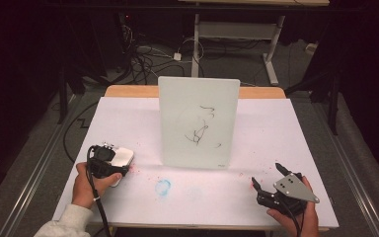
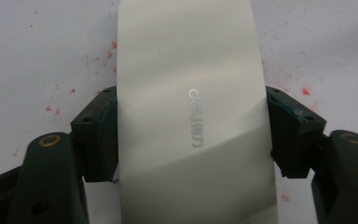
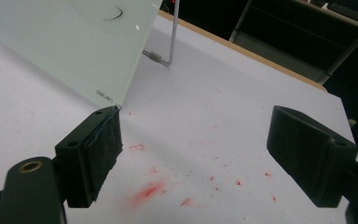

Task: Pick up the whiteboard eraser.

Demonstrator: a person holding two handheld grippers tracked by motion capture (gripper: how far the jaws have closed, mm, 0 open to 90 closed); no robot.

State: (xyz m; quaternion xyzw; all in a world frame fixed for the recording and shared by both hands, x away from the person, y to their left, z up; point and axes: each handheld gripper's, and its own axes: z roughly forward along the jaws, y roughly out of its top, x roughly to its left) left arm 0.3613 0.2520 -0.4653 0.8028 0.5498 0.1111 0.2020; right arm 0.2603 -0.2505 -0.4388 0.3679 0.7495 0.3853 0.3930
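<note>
A white glass board (image 1: 198, 123) stands upright in the middle of the table with black scribbles (image 1: 200, 129) on it. At the table's left my left gripper (image 1: 111, 157) is shut on a white block eraser (image 1: 122, 159). In the left gripper view both jaws press the sides of the eraser (image 2: 191, 70), which bears a grey logo. At the front right my right gripper (image 1: 267, 175) is open and holds nothing. In the right gripper view my right gripper (image 3: 193, 140) points at the board's lower corner (image 3: 70, 46), with bare table between the jaws.
The white table top (image 1: 276, 128) carries a blue smudge (image 1: 163, 187) near the front and red stains (image 3: 149, 190). A bent metal stand (image 3: 170, 42) props the board from behind. Beyond the table are cables (image 1: 143, 59) on the floor and another desk's legs (image 1: 271, 54).
</note>
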